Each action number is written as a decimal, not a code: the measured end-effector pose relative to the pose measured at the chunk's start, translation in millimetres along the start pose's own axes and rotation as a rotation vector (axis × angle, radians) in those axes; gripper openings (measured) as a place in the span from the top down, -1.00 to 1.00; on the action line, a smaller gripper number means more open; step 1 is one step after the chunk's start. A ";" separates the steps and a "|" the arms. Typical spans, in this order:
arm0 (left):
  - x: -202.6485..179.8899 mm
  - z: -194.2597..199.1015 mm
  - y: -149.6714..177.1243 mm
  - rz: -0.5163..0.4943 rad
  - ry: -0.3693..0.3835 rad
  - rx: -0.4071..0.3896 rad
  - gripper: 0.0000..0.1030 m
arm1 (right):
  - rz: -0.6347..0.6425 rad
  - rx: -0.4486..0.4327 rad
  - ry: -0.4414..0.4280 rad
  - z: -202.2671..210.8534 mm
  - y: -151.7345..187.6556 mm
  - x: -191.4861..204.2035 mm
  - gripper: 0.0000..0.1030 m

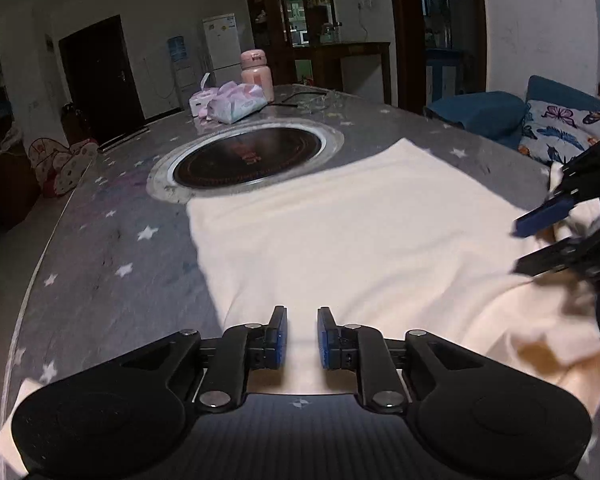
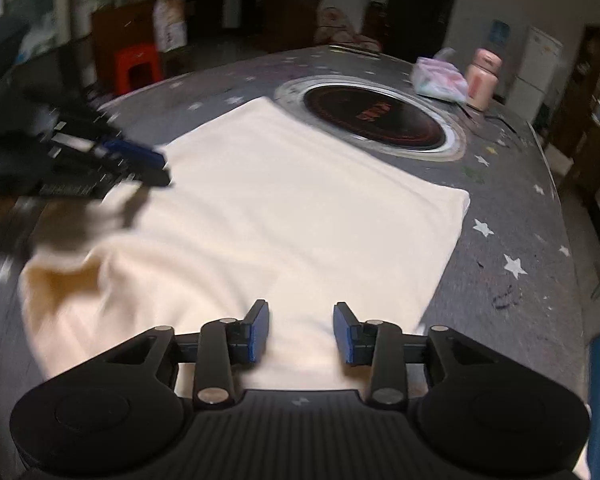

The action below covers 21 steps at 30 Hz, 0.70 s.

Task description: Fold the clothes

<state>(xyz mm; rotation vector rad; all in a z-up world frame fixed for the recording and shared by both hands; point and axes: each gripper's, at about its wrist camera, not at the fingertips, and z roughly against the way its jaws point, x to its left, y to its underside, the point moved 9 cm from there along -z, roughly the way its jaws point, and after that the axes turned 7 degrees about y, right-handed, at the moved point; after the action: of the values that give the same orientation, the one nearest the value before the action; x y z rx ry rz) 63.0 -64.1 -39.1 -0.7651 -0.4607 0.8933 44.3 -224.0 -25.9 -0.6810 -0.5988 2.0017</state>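
A cream garment (image 1: pixel 340 232) lies spread flat on the grey star-patterned table (image 1: pixel 100 248). Its near edge is rumpled and folded over at the right in the left wrist view. My left gripper (image 1: pixel 302 336) hovers over the near edge, its jaws slightly apart with nothing between the blue pads. My right gripper (image 2: pixel 300 332) stands open above the same garment (image 2: pixel 280 208), also empty. Each gripper shows in the other's view: the right gripper (image 1: pixel 518 248) is open at the cloth's right edge, and the left gripper (image 2: pixel 165 169), blurred, is at the cloth's left edge.
A round black hob (image 1: pixel 248 160) is set into the table beyond the cloth. A tissue pack (image 1: pixel 236 102) and a pink bottle (image 1: pixel 256 72) stand behind it. A blue sofa with cushions (image 1: pixel 480 114) is past the right edge. A red stool (image 2: pixel 138 66) stands on the floor.
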 end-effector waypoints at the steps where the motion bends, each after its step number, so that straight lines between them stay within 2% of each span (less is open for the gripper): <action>1: 1.6 2.3 3.1 0.008 0.000 0.005 0.63 | 0.019 0.002 0.003 6.1 4.6 1.9 0.27; 5: -2.7 20.7 5.5 0.034 0.021 -0.006 0.63 | 0.071 0.021 -0.009 24.3 16.1 11.0 0.26; 7: -13.4 35.2 1.3 0.029 0.060 -0.035 0.55 | 0.072 0.003 -0.010 31.3 13.2 13.8 0.26; 8: -21.1 41.8 -0.4 0.023 0.086 -0.049 0.43 | 0.062 -0.010 -0.016 34.9 10.1 14.8 0.26; 9: -29.8 46.6 -0.6 0.013 0.116 -0.055 0.35 | 0.043 -0.027 -0.029 38.0 5.6 15.9 0.26; 13: -61.9 59.6 3.4 -0.036 0.223 -0.059 0.34 | -0.007 -0.059 -0.137 47.6 -6.6 32.4 0.26; 16: -75.7 57.9 11.7 -0.086 0.236 -0.043 0.34 | 0.011 -0.062 -0.194 48.2 -6.9 51.1 0.26; 17: -76.2 54.4 15.0 -0.096 0.224 -0.031 0.35 | 0.020 -0.059 -0.195 45.8 -5.5 55.6 0.27; 20: -75.7 48.5 22.3 -0.094 0.219 -0.006 0.82 | 0.032 -0.034 -0.178 34.3 3.4 63.8 0.31; 21: -75.5 50.4 23.3 -0.090 0.227 -0.008 0.83 | 0.031 -0.026 -0.177 32.1 6.6 66.1 0.37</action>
<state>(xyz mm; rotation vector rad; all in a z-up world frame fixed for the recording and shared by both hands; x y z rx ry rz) -23.8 -97.4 -27.6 -0.8358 -0.2955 0.7112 -9.8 -174.1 -21.7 -0.5342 -0.7240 2.1007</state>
